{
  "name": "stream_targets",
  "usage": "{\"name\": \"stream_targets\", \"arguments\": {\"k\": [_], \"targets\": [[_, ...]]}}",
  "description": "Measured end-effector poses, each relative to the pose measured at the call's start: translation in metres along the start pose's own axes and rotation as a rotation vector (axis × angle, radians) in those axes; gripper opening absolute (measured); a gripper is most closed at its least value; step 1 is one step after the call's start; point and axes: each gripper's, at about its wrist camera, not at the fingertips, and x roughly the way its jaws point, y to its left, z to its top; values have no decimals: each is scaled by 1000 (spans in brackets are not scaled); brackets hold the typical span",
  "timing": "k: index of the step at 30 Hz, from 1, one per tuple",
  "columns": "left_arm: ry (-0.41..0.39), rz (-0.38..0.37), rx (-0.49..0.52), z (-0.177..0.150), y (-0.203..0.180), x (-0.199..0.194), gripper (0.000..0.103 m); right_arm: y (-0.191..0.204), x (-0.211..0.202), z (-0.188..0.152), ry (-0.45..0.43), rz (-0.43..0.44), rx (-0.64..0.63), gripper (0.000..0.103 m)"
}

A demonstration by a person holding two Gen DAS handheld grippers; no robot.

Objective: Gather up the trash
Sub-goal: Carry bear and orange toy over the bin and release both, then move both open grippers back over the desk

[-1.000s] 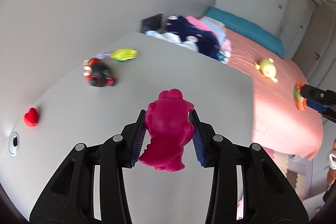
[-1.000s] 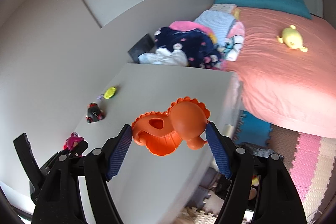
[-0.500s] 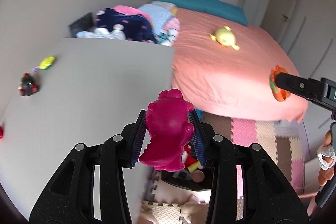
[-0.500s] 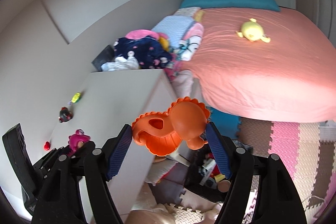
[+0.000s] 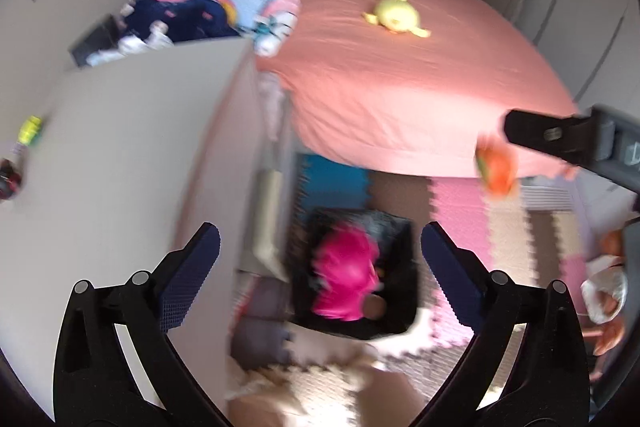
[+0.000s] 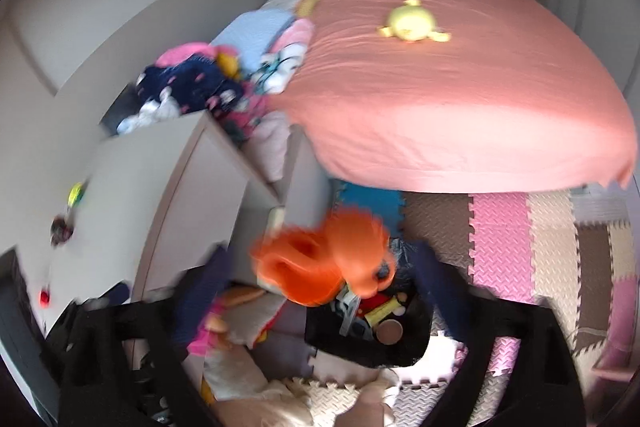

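Left gripper [image 5: 320,259] spread wide above the black bin [image 5: 394,323] on the floor mats, nothing between the pads; pink toy [image 5: 346,277] blurred directly beneath, over the bin's open mouth, seemingly mid-drop. Right gripper [image 6: 320,279] blurred, fingers apart, contact with the orange toy [image 6: 324,267] impossible to confirm. Orange toy just up and left of the bin [image 6: 332,343], its long axis running left to right. Bin nearest the left gripper, straight below. Remaining toys well apart on the white cabinet [image 5: 120,147].

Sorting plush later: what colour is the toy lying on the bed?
Yellow toy, on the salmon-pink bed; clearest in the right wrist view.
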Motion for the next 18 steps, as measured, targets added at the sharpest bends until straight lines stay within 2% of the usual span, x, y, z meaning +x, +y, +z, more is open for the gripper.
{"name": "stream_targets", "arguments": {"k": [3, 7, 18], "targets": [[6, -23, -31, 0, 7, 1, 97, -4, 4, 0, 9, 1, 21, 101], [-5, -13, -49, 1, 19, -1, 97, 3, 5, -2, 13, 1, -8, 101], [-35, -24, -103, -1, 51, -19, 97, 41, 3, -3, 3, 16, -68, 101]]}}
